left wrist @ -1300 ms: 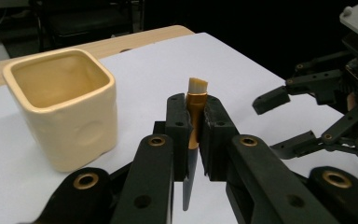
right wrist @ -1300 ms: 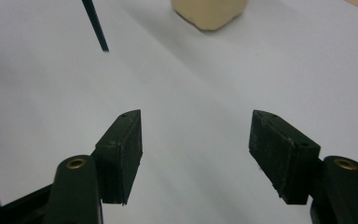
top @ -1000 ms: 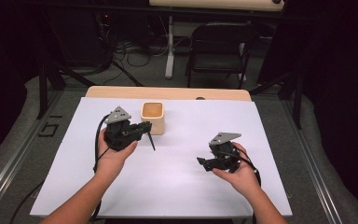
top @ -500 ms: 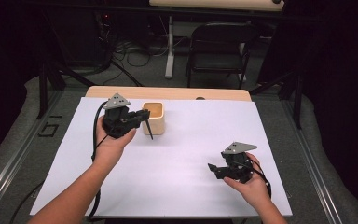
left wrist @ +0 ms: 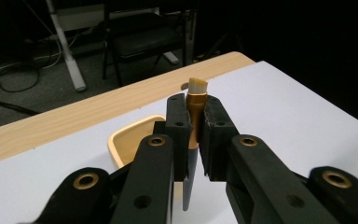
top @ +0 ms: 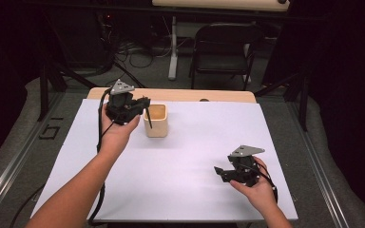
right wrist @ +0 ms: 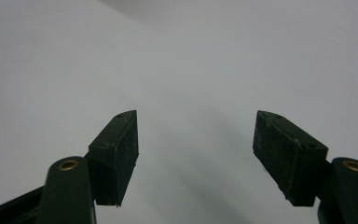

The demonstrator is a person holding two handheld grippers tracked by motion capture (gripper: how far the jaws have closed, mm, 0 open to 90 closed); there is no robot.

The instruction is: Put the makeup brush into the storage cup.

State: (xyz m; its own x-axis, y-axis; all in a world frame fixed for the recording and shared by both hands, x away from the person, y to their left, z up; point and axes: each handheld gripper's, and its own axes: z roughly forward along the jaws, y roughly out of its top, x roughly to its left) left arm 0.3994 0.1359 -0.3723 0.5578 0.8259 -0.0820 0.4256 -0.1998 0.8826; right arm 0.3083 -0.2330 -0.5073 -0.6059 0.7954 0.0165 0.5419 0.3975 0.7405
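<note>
- Gripping a brush point(left wrist: 196, 119), the left gripper point(top: 140, 105) has its jaws clenched on the gold band just under the pale bristles.
- In the left gripper view the brush stands nearly upright between the jaws, bristles up, with its dark handle hanging down below them.
- In the high view the brush point(top: 148, 118) shows as a thin dark stick slanting down from the gripper, its lower end in front of the near left side of a small wooden cup point(top: 156, 121).
- Whether the handle tip touches the cup cannot be told.
- The cup point(left wrist: 130, 137) is pale and square with rounded corners; it stands on the white sheet point(top: 195, 142) that covers the desk point(top: 180, 95), near the far edge and left of the middle.
- The right gripper point(top: 222, 172) sits low over the sheet at the near right, well apart from the cup and brush.
- Its jaws are spread wide with nothing between them; in the right gripper view point(right wrist: 196, 154) bare white sheet lies beyond them.
- A black chair point(top: 223, 52) stands on the floor beyond the desk.
</note>
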